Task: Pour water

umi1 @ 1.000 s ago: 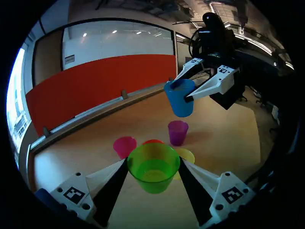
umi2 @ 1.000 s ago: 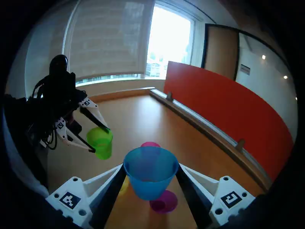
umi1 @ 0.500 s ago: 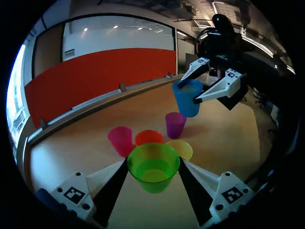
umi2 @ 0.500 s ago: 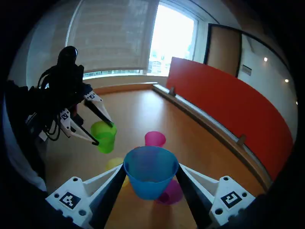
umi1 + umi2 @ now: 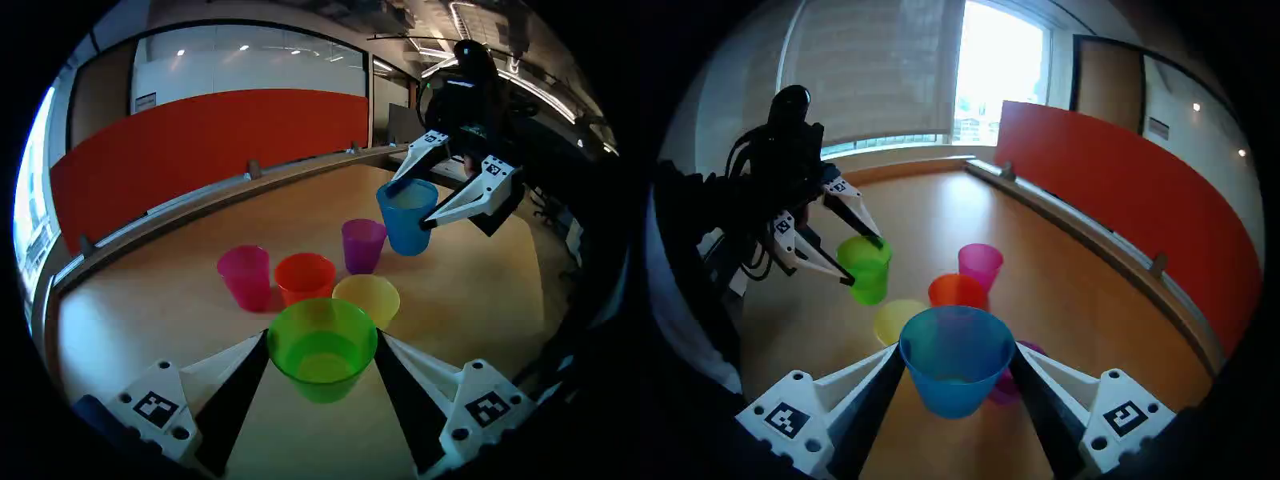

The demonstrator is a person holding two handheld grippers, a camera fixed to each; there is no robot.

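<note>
Left gripper view: my left tool (image 5: pixel 322 342) is pinching the green cup (image 5: pixel 322 368), right tool (image 5: pixel 410 203) is pinching the blue cup (image 5: pixel 407 228), both upright.

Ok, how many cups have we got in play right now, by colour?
green cup: 1
blue cup: 1
pink cup: 1
orange cup: 1
yellow cup: 1
purple cup: 1
Total: 6 cups
</note>
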